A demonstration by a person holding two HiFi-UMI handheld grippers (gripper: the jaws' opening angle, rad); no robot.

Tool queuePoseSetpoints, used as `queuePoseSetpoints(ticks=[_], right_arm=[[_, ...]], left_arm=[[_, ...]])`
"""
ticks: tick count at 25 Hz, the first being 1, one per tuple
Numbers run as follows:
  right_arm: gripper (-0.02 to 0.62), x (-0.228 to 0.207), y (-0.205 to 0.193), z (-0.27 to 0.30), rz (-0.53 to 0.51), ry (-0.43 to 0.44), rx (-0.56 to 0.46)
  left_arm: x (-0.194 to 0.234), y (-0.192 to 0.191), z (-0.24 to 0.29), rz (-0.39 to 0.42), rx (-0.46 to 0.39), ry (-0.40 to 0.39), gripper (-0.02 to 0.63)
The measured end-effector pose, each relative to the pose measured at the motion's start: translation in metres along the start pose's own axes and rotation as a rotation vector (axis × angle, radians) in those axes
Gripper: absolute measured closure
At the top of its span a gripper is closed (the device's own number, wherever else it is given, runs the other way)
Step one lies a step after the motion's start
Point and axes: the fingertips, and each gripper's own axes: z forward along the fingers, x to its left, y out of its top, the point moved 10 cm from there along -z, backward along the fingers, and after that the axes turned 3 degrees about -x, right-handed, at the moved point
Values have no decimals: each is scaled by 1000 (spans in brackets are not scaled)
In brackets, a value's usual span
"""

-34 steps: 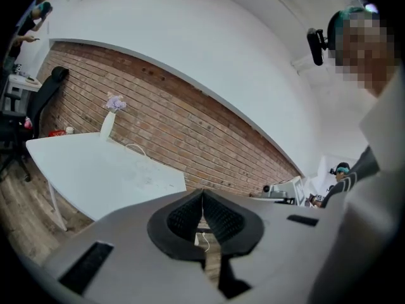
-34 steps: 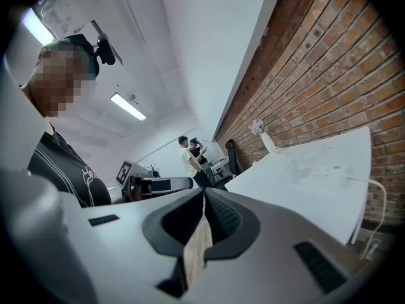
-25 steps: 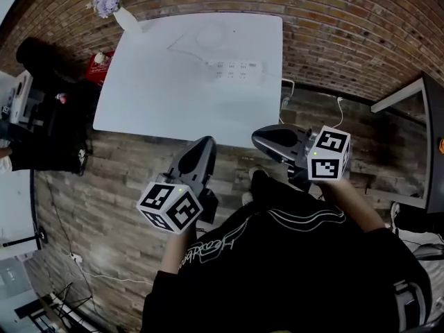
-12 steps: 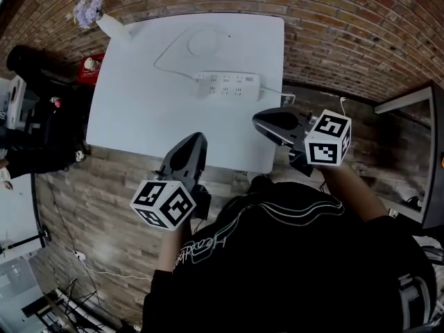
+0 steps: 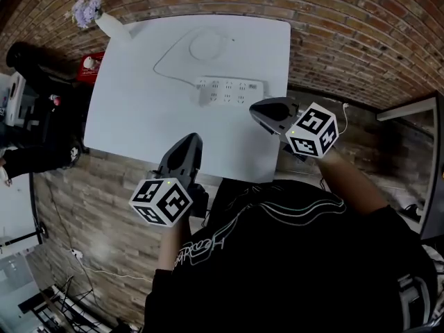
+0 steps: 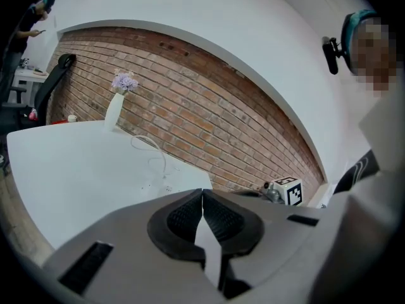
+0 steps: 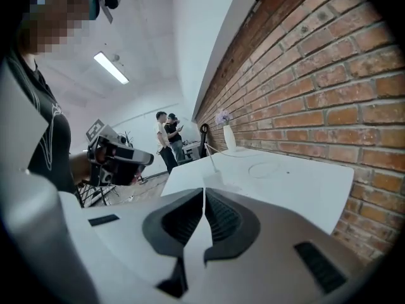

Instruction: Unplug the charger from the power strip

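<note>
I see the small white charger block [image 5: 207,97] seated in the long white power strip [image 5: 234,87], with my left gripper [image 5: 190,140] and right gripper [image 5: 256,109] both pressed together, empty.

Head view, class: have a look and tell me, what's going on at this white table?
A person holds a two-jaw gripper in each hand at the near edge of the white table. The left gripper and the right gripper are both shut and empty. The power strip lies further in, with the white charger plugged in at its left end. Neither gripper touches it; the right one is nearer.
</note>
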Motion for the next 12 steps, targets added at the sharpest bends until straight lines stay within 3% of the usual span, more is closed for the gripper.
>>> queuePoseSetpoints(ticks=[12], right_arm=[[595,-52,-23,61,-38,-72,79]], left_arm=[[48,8,48,-28,85,20,601]])
